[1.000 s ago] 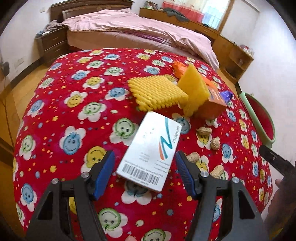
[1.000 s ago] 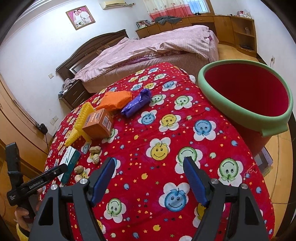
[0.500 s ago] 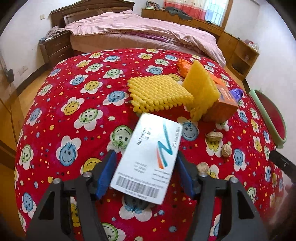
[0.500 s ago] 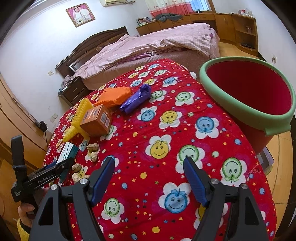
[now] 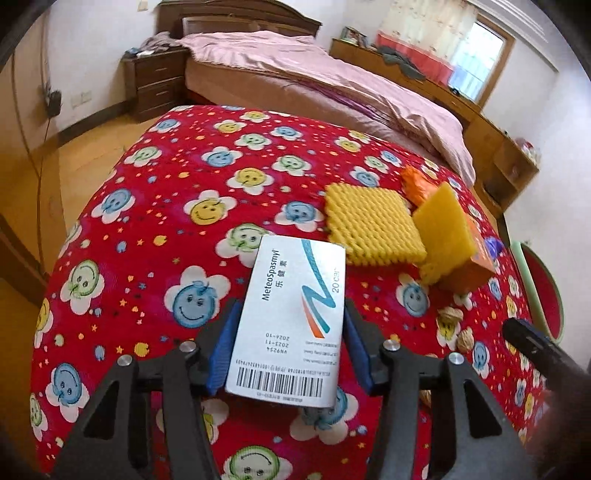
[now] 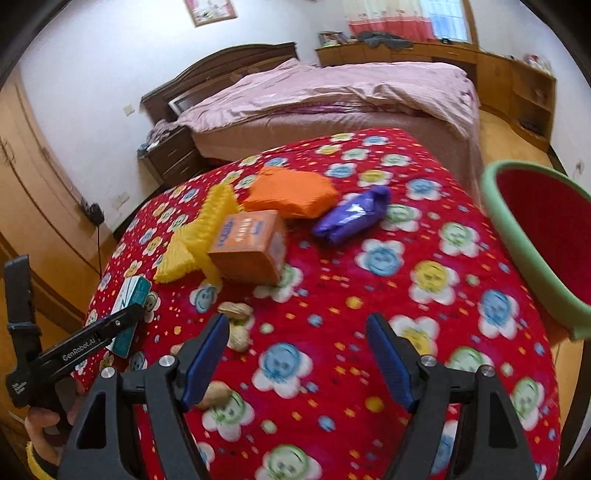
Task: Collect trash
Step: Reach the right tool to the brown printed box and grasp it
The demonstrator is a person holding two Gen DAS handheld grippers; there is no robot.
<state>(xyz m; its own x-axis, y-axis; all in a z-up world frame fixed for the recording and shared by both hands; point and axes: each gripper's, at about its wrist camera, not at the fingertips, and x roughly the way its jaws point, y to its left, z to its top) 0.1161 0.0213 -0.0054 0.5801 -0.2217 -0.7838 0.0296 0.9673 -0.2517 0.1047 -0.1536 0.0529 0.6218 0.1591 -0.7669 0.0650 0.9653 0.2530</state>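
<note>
Red smiley-flower cloth covers the table (image 5: 155,206) — left tool (image 5: 286,343) closing on a white medicine box (image 5: 291,321), blue pads at both its sides. Right tool (image 6: 297,363) gapes empty over the cloth, nuts (image 6: 236,312) beside it — green-rimmed bin (image 6: 517,251) at the table's right edge.

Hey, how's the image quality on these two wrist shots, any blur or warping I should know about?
Left wrist view: mostly sharp, the print on the medicine box is readable; fisheye bends the bed and darkens the corners. Right wrist view: motion-blurred, smearing the cloth's smiley pattern and the red bin; the window is blown out.
</note>
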